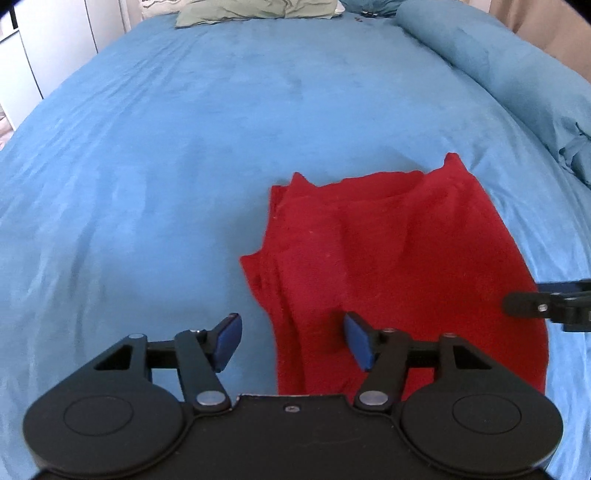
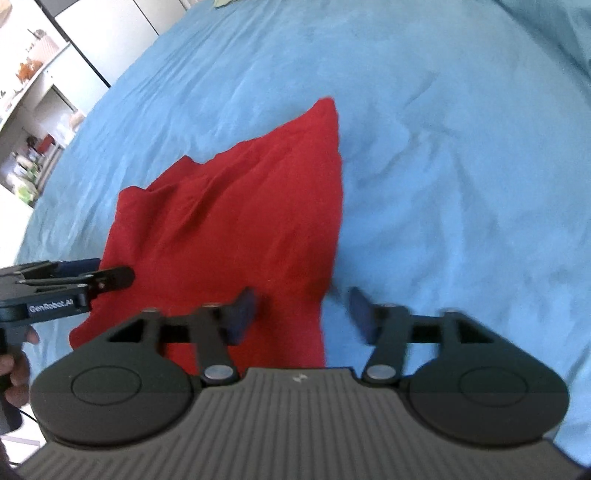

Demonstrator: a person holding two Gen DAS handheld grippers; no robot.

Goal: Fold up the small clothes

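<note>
A red garment (image 1: 384,258) lies partly folded on the blue bedspread (image 1: 184,155); it also shows in the right wrist view (image 2: 240,210). My left gripper (image 1: 291,341) is open and empty, hovering over the garment's near left edge. My right gripper (image 2: 301,314) is open and empty over the garment's near right edge. The right gripper shows at the right edge of the left wrist view (image 1: 550,302), and the left gripper shows at the left of the right wrist view (image 2: 74,280). The garment's nearest hem is hidden under both gripper bodies.
A rolled blue duvet (image 1: 498,74) runs along the bed's right side. Green pillows (image 1: 255,11) lie at the head. White cupboards (image 1: 44,48) stand left of the bed, and shelves with small items (image 2: 33,110) show in the right wrist view.
</note>
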